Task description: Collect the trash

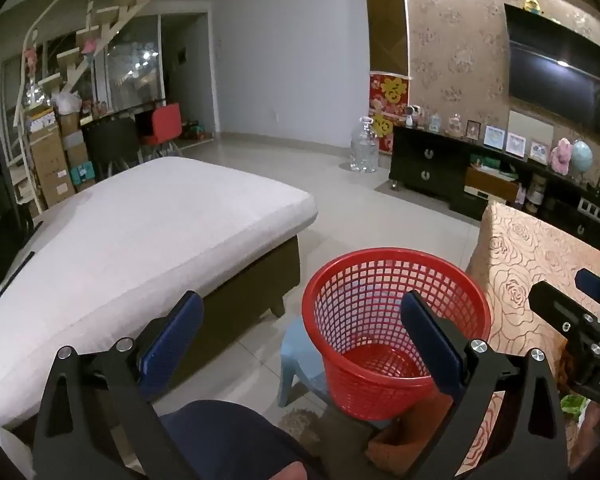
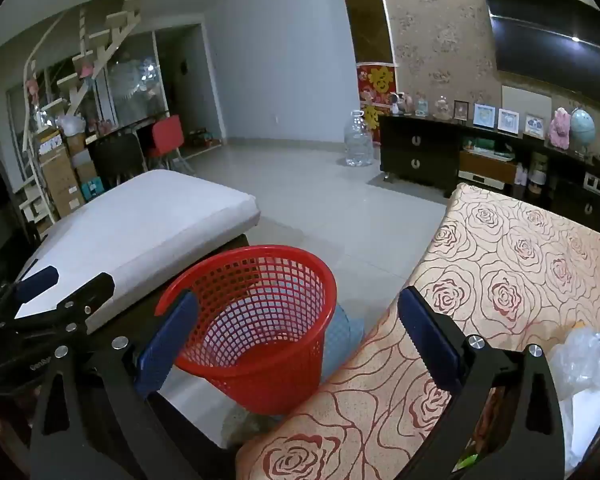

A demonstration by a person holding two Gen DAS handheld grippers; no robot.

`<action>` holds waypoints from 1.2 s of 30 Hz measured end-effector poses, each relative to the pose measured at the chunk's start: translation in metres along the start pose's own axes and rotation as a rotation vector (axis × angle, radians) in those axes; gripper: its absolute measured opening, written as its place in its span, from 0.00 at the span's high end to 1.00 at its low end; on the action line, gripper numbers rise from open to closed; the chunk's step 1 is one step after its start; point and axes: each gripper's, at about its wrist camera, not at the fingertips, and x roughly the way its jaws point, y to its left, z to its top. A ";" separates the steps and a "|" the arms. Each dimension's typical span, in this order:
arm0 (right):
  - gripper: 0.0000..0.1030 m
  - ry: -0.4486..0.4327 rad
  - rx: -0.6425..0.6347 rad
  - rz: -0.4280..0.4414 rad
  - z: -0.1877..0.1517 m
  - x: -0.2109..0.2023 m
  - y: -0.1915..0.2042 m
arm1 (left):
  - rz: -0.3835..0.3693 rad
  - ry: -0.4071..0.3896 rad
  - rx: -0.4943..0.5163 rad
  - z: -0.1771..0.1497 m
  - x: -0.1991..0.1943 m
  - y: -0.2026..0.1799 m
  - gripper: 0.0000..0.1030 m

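A red mesh wastebasket (image 1: 396,332) stands on a small blue stool (image 1: 300,360) between the sofa and the table; it looks empty. It also shows in the right wrist view (image 2: 260,320). My left gripper (image 1: 300,340) is open and empty, held above and just before the basket. My right gripper (image 2: 300,340) is open and empty over the table's near-left edge. Crumpled clear plastic and white paper trash (image 2: 584,364) lies on the table at the right, beside the right finger. The right gripper also shows at the edge of the left wrist view (image 1: 580,320).
The table has a rose-patterned cloth (image 2: 520,264). A white-cushioned sofa (image 1: 140,240) stands to the left. A large clear water bottle (image 1: 364,148) stands on the tiled floor by a dark TV cabinet (image 1: 428,168). Boxes and chairs are at the far left.
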 end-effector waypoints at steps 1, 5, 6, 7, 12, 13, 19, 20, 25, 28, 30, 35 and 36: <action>0.06 0.000 -0.003 -0.001 0.000 0.001 0.000 | -0.001 0.001 0.001 0.000 0.000 0.000 0.07; 0.06 -0.017 -0.005 0.000 -0.002 0.000 0.000 | -0.008 0.003 -0.006 0.000 0.000 0.000 0.07; 0.06 -0.013 0.001 0.000 -0.001 0.001 0.000 | -0.006 0.005 -0.004 0.000 0.000 0.000 0.07; 0.06 -0.015 -0.002 -0.001 -0.002 0.001 0.000 | -0.006 0.005 -0.002 0.000 0.000 0.000 0.07; 0.06 -0.014 -0.009 -0.007 -0.004 -0.001 0.003 | -0.007 0.008 0.003 -0.004 0.001 0.005 0.07; 0.06 -0.014 -0.009 -0.009 -0.005 -0.001 0.003 | -0.006 0.008 0.003 -0.004 0.001 0.006 0.07; 0.06 -0.005 -0.012 -0.012 -0.005 0.000 0.000 | -0.002 0.015 0.005 -0.006 0.004 0.004 0.07; 0.06 0.000 -0.013 -0.015 -0.002 0.002 0.001 | -0.004 0.017 0.004 -0.005 0.004 0.004 0.07; 0.06 -0.001 -0.015 -0.015 -0.001 0.003 0.001 | -0.003 0.022 0.002 -0.008 0.007 0.002 0.07; 0.06 -0.002 -0.016 -0.014 -0.002 0.003 0.001 | -0.001 0.022 0.005 -0.007 0.007 0.000 0.07; 0.06 -0.003 -0.019 -0.014 -0.001 0.002 0.002 | -0.002 0.023 0.004 -0.008 0.007 0.001 0.07; 0.06 -0.004 -0.021 -0.016 -0.002 0.002 0.003 | 0.000 0.022 0.006 -0.007 0.007 0.000 0.07; 0.06 -0.004 -0.020 -0.017 -0.002 0.001 0.002 | -0.001 0.022 0.007 -0.007 0.007 0.001 0.07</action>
